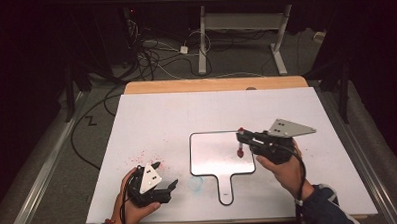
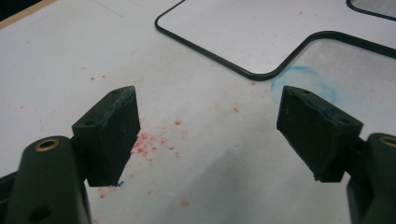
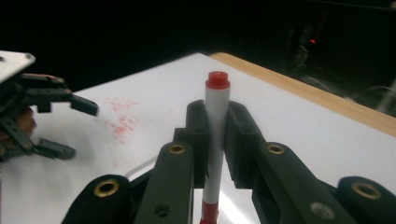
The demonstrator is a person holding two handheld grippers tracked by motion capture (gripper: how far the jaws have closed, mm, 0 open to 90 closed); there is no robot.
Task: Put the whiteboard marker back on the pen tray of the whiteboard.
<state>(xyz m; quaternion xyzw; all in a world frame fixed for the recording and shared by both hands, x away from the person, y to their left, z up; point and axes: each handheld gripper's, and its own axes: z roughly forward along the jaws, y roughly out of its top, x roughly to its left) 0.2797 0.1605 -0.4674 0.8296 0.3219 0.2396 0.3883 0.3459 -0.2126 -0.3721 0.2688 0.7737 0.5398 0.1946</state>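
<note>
High view: overhead, facing forward over the small whiteboard point(image 1: 222, 153). Left gripper view: low, close beside its corner point(image 2: 261, 72). Right gripper view: apparently above it, facing the left gripper point(image 3: 60, 126).

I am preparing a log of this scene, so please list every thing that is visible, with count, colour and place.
marker: one, white with red ends, upright in the right gripper, over the whiteboard
whiteboard: one, white with black rim and handle, middle of the table
table: one, white top with wooden far edge
red specks: many, on the table near the left gripper
blue smudge: one, beside the whiteboard handle
cables: several, on the floor behind
left gripper: one, black, open, near edge
right gripper: one, black, shut on marker
hands: two, holding the grippers
</note>
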